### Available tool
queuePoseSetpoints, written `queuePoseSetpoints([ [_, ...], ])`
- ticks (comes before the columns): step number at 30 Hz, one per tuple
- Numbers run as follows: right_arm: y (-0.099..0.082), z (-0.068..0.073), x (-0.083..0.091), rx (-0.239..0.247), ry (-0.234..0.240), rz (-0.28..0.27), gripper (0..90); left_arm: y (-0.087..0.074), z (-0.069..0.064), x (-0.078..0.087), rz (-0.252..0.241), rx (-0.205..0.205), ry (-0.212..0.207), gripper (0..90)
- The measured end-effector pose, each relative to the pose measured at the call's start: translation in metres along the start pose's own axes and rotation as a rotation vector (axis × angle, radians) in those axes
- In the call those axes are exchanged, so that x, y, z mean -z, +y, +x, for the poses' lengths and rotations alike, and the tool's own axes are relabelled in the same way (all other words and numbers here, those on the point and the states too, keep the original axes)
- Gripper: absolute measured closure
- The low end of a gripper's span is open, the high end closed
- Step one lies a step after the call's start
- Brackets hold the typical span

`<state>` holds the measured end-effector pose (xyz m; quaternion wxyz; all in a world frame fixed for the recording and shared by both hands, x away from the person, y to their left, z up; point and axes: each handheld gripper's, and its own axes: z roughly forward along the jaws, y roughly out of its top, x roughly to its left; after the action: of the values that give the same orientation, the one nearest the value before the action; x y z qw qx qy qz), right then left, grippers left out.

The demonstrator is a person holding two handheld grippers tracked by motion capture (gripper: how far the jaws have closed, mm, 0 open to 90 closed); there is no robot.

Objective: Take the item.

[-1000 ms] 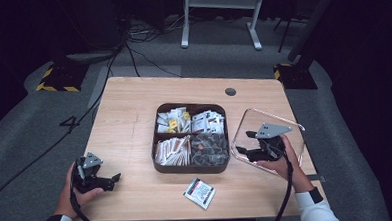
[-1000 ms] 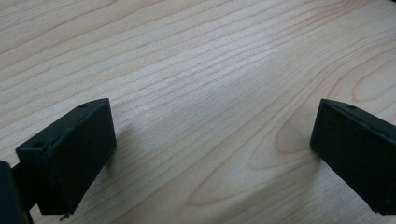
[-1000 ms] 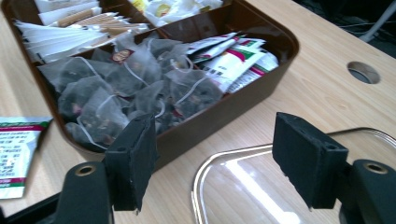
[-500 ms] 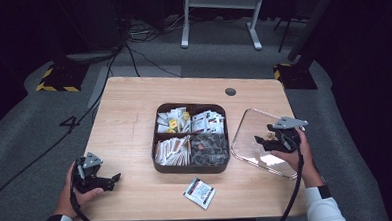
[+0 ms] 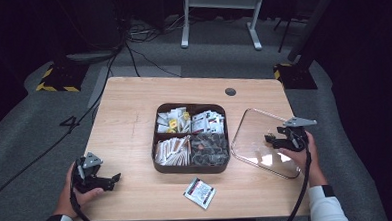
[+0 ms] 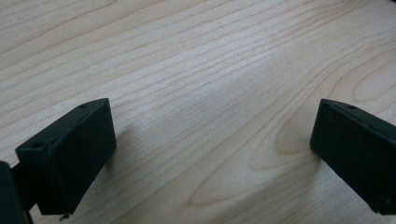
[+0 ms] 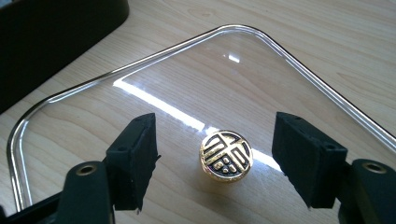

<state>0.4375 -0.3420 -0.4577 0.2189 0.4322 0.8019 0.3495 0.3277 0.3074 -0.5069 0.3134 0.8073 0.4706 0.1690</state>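
Note:
A clear lid (image 5: pixel 257 133) with rounded corners lies flat on the table, right of a dark four-compartment tray (image 5: pixel 192 169) that holds several packets. The lid carries a round gold knob (image 7: pixel 226 155) with a black pattern. My right gripper (image 5: pixel 281 138) hovers low over the lid. In the right gripper view it (image 7: pixel 215 142) is open, one jaw on each side of the knob and neither touching it. My left gripper (image 5: pixel 98 178) rests near the table's front left corner. It (image 6: pixel 210 135) is open over bare wood with nothing between its jaws.
A single white packet (image 5: pixel 199 192) lies loose near the front edge, in front of the tray. A small dark round cap (image 5: pixel 230 92) sits in the wooden table (image 5: pixel 129 108) at the back. The lid's far corner reaches the table's right edge.
My right gripper has shifted rightward over the lid, away from the tray, and its jaws now straddle the knob. The left gripper has stayed put.

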Motion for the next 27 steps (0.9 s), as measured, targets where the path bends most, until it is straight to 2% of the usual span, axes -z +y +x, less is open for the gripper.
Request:
queuePoseSetpoints([
  [12,-0.009,-0.009,-0.013,-0.030,-0.004,0.029,32.1,0.000,0.000,0.000,0.000,0.000,0.000,0.4],
  [27,-0.016,-0.016,-0.028,-0.070,0.005,0.053,40.9,0.000,0.000,0.000,0.001,-0.002,0.000,0.4],
])
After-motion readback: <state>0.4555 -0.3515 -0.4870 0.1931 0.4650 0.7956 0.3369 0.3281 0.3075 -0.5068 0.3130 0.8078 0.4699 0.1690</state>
